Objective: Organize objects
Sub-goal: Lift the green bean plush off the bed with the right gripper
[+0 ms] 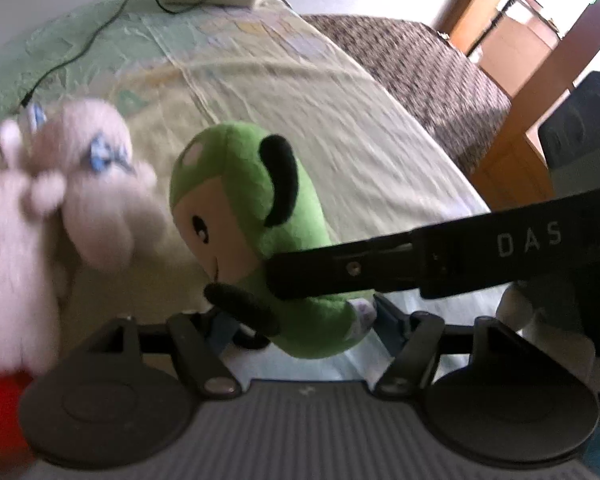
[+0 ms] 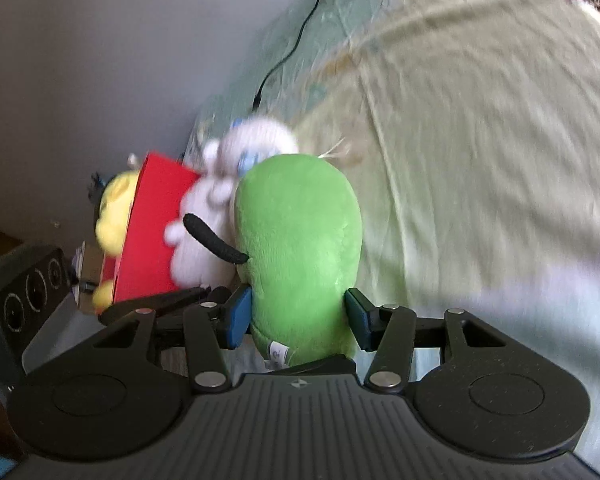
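Right wrist view, item: right gripper [image 2: 298, 316], jaws pinching the lower body of the green plush toy [image 2: 300, 240], a blue pad against each flank.
Left wrist view, item: left gripper [image 1: 300, 320], jaws closed on the same toy's base from the other side; the right gripper's black finger crosses in from 3 o'clock.
Location: toy held over the pale green bedsheet [image 2: 480, 160], its head touching the white plush toy [image 2: 236, 184] at 10 o'clock; red box [image 2: 156, 232] with a yellow plush [image 2: 116, 208] beyond that, near the wall.
Orientation: long axis runs from the jaws toward 12 o'clock in the right wrist view, head away from the gripper; in the left wrist view the face turns toward 8 o'clock.
Risks, judged: soft stuffing may squeeze out of either grip; two grippers pulling apart could twist the toy; its head may knock the white plush off its resting place; frames are blurred, so exact pad contact is uncertain.
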`<state>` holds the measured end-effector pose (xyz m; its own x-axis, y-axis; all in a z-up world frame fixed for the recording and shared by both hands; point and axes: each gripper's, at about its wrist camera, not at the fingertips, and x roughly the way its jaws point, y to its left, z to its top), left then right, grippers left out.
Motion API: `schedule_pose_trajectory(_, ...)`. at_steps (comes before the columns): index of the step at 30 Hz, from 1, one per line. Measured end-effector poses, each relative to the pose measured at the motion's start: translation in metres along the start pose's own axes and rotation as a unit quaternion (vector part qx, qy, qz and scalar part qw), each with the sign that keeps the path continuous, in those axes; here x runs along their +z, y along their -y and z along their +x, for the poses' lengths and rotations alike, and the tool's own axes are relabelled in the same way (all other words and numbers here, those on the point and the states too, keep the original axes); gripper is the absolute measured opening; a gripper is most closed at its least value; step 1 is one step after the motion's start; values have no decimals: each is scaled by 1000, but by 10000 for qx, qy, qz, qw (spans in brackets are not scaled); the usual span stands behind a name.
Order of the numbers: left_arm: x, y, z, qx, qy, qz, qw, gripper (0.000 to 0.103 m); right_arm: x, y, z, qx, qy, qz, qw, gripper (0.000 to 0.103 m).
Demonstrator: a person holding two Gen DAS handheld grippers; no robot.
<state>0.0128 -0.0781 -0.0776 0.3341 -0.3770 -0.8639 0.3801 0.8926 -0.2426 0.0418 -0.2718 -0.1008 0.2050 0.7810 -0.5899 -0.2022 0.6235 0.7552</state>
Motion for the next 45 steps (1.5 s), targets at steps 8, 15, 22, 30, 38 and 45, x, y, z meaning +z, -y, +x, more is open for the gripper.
schedule_pose_trajectory(8, -42, -2, -19, -76, -128, -99, 9998, 71, -22, -15, 12, 91, -501, -160, 9986, 56)
schedule_pose_trajectory(15, -57, -8, -23, 65, -53, -300, 9995, 77, -31, -22, 18, 2, -531, -248, 9983, 61)
schedule_pose_trajectory(22, -52, -16, -26, 195, 240, -482, 9984, 94, -26, -27, 20, -277, -207, -413, 9985, 73)
schedule_pose_trajectory(30, -50, -19, -30, 175, 245, -384, 9988, 95, -25, -30, 17, -346, -27, -420, 9985, 75)
schedule_pose_trajectory(38, -50, -25, -39, 74, 346, -512, 9981, 95, -19, -25, 10, -259, 190, -107, 9994, 76)
schedule_pose_trajectory(45, -49, -29, -49, 52, 467, -572, 9973, 95, -18, -22, 14, -467, 239, -77, 9986, 71)
